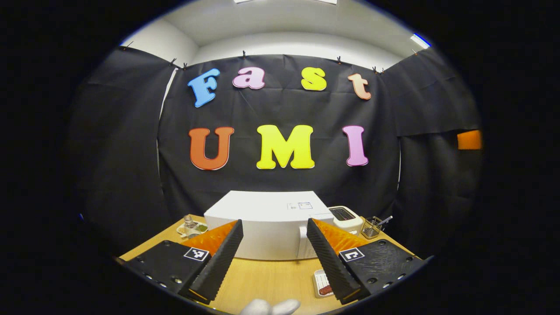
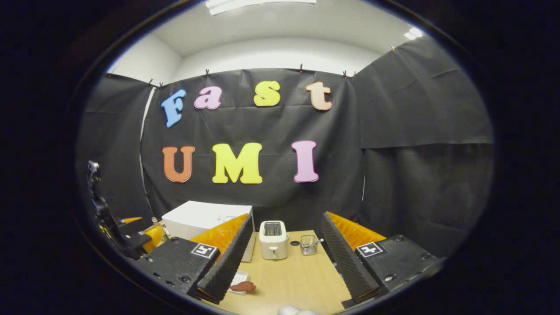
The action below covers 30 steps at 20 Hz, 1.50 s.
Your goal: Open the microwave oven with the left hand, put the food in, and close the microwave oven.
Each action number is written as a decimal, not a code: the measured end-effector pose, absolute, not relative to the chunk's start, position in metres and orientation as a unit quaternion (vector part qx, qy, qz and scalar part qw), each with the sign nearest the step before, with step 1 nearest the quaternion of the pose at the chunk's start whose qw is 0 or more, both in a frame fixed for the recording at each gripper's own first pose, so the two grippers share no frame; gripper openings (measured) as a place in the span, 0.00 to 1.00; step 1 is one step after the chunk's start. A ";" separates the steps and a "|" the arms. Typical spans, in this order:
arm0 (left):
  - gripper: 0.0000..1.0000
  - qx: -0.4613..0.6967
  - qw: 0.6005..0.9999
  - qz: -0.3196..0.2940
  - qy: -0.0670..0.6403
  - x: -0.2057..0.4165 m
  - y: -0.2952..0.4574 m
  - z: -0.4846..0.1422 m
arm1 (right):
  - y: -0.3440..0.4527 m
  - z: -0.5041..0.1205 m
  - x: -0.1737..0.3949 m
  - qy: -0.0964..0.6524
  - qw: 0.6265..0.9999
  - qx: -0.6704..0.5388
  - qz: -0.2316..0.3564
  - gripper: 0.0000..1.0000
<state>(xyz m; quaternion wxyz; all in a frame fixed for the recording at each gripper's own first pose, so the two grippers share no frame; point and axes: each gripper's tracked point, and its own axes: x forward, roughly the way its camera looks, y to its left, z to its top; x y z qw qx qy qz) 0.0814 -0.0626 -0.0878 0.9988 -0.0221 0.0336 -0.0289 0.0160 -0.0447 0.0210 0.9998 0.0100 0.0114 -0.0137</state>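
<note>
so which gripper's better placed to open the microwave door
Left. The left gripper is open and faces the closed microwave head on. The right gripper points at the toaster, with the microwave off to its left.

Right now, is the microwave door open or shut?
Shut. In the left gripper view the microwave shows an unbroken white front, no door swung out, no cavity visible. The left gripper hangs open before it, not touching.

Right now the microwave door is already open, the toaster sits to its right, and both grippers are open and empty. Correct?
Not quite: the microwave door is shut, as the left gripper view shows. The toaster does sit to its right, and both the left gripper and right gripper are open and empty.
</note>
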 end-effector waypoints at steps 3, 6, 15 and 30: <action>0.92 -0.045 0.996 -0.046 0.055 0.111 -0.092 -0.127 | -0.062 0.023 0.016 0.019 0.999 -0.010 -0.036 1.00; 0.93 -0.036 0.996 -0.052 0.065 0.148 -0.109 -0.161 | -0.077 0.020 0.014 0.028 0.997 -0.035 -0.057 1.00; 0.93 -0.021 0.991 -0.039 0.129 0.246 -0.141 -0.255 | -0.113 -0.005 0.023 0.069 0.991 -0.031 -0.109 1.00; 0.14 -0.017 0.989 -0.034 0.143 0.263 -0.139 -0.270 | -0.122 -0.018 0.039 0.088 0.989 -0.039 -0.110 0.91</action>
